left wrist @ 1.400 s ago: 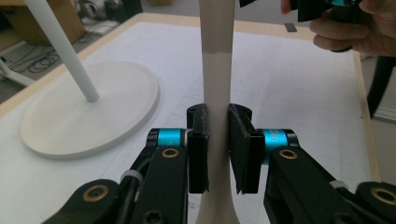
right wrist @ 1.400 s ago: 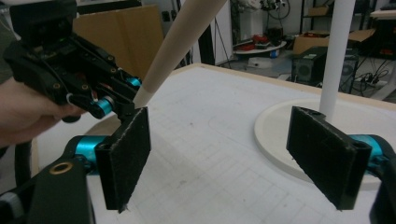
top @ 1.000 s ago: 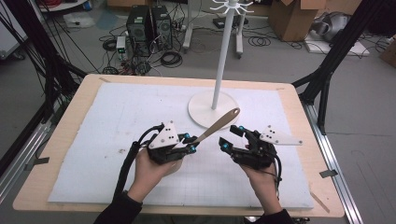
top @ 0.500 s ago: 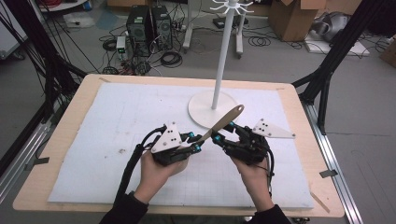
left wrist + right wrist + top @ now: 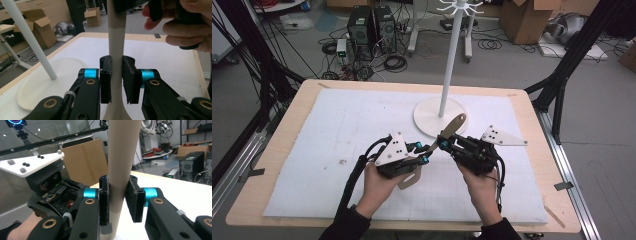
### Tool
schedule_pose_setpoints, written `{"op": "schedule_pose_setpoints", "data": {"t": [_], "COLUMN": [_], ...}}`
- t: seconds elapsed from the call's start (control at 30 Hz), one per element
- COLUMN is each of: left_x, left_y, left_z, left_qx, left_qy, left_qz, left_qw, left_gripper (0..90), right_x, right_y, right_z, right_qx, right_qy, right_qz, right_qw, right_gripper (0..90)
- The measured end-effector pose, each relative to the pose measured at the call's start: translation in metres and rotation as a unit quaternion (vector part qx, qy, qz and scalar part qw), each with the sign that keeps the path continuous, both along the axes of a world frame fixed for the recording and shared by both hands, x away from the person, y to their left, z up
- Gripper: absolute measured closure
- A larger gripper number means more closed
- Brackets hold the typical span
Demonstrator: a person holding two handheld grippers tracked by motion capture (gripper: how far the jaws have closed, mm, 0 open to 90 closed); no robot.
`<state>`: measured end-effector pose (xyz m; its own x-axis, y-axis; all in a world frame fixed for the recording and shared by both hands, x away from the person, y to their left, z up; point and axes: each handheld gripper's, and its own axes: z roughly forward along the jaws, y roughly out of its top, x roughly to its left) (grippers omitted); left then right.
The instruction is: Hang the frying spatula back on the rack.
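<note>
Wooden spatula (image 5: 447, 134) slants far-right, probably blade-end toward stand (image 5: 439, 116).

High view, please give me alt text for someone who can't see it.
Two hands hold a tan shoehorn between them above a white mat on a wooden table: the left hand-held gripper clamps its lower part and the right hand-held gripper its upper part. Just behind stands a white hanging stand on a round base.
</note>
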<state>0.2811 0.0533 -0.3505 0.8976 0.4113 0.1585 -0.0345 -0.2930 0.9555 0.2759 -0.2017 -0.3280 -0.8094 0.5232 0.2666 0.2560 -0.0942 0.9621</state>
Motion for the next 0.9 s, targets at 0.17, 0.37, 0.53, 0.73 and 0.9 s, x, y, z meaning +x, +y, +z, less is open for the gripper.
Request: {"op": "schedule_pose_setpoints", "data": {"t": [0.17,0.37,0.53,0.73,0.9], "left_x": [0.0,0.005,0.009,0.008,0.009], "left_y": [0.005,0.014,0.017,0.017,0.015], "left_z": [0.004,0.01,0.011,0.012,0.013], "left_qx": [-0.014,-0.03,-0.039,-0.048,-0.055], "left_qy": [-0.005,0.029,0.045,0.052,0.061], "left_qz": [-0.004,-0.048,-0.102,-0.147,-0.17], "left_qw": [0.9999,0.998,0.993,0.9866,0.982], "left_gripper": [68.0,46.3,39.7,34.9,35.4], "right_x": [0.002,0.002,0.001,0.002,0.002], "right_y": [-0.005,-0.01,-0.008,-0.007,-0.003], "right_z": [0.002,0.011,0.019,0.023,0.025], "right_qx": [-0.003,-0.027,-0.044,-0.054,-0.056], "right_qy": [-0.003,-0.017,-0.03,-0.035,-0.041], "right_qz": [0.01,0.072,0.099,0.147,0.18], "right_qw": [0.9999,0.9969,0.9937,0.987,0.9812], "right_gripper": [75.4,75.8,75.8,75.7,75.7]}}
